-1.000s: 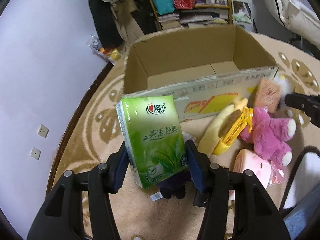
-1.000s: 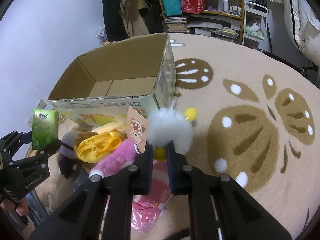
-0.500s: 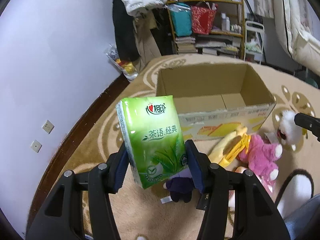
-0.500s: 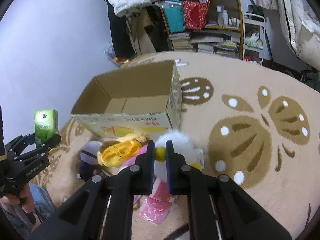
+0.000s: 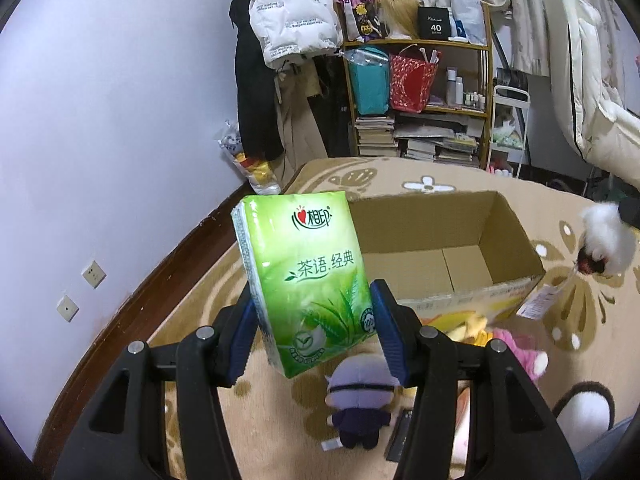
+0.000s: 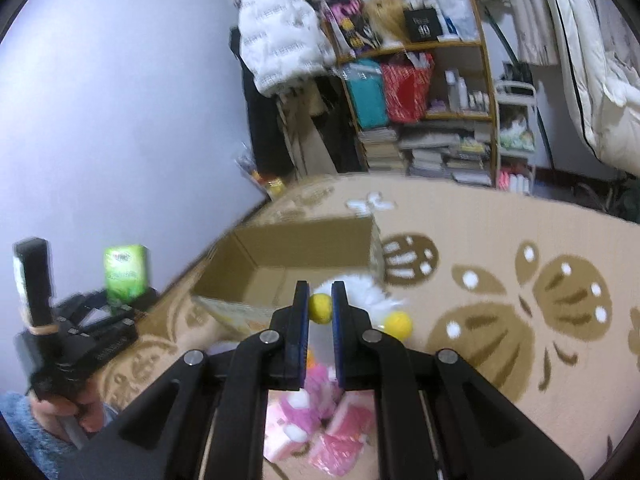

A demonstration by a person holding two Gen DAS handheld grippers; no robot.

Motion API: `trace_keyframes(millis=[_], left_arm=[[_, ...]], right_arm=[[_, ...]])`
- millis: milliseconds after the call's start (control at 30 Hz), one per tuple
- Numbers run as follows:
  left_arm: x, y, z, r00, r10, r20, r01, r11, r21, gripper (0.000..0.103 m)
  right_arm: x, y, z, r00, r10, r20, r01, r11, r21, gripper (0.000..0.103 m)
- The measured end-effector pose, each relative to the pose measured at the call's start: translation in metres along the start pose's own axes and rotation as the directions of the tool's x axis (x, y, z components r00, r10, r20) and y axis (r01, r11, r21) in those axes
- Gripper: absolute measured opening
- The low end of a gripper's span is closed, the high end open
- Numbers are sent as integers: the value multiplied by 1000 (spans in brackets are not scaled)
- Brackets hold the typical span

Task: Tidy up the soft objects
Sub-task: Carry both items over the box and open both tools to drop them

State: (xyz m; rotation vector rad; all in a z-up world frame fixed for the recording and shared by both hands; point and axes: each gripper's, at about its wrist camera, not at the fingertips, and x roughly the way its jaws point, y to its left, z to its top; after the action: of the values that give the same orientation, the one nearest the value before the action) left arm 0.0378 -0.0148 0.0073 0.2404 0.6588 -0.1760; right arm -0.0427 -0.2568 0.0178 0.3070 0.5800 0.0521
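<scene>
My left gripper is shut on a green tissue pack and holds it upright, high above the rug, in front of the open cardboard box. My right gripper is shut on a yellow ball of a white fluffy toy and holds it in the air near the box. That toy shows at the right edge of the left wrist view. The tissue pack also shows at the left of the right wrist view.
On the rug below lie a purple doll, a pink plush, a yellow plush and pink packets. A cluttered shelf and hanging coats stand behind. The wall is at the left.
Both grippers have risen well above the rug with their loads. The white fluffy toy has left the floor and now hangs beside the box's right end.
</scene>
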Motion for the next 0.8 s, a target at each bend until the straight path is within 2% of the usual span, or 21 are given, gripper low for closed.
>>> trace_keyframes(millis=[233, 400, 500, 800], left_arm=[[4, 1, 26, 998, -3, 61, 3, 1000, 2, 53], [19, 1, 36, 998, -4, 60, 4, 1000, -5, 53], [27, -2, 38, 998, 4, 65, -5, 1000, 10, 53], [44, -15, 43, 995, -41, 89, 38, 999, 31, 53]], right_arm=[[-4, 18, 31, 996, 46, 78, -41, 997, -59, 11], [1, 33, 46, 992, 59, 111, -47, 993, -106, 11], [9, 39, 51, 991, 62, 120, -47, 991, -126, 11], [36, 39, 59, 989, 87, 122, -71, 989, -130, 11]])
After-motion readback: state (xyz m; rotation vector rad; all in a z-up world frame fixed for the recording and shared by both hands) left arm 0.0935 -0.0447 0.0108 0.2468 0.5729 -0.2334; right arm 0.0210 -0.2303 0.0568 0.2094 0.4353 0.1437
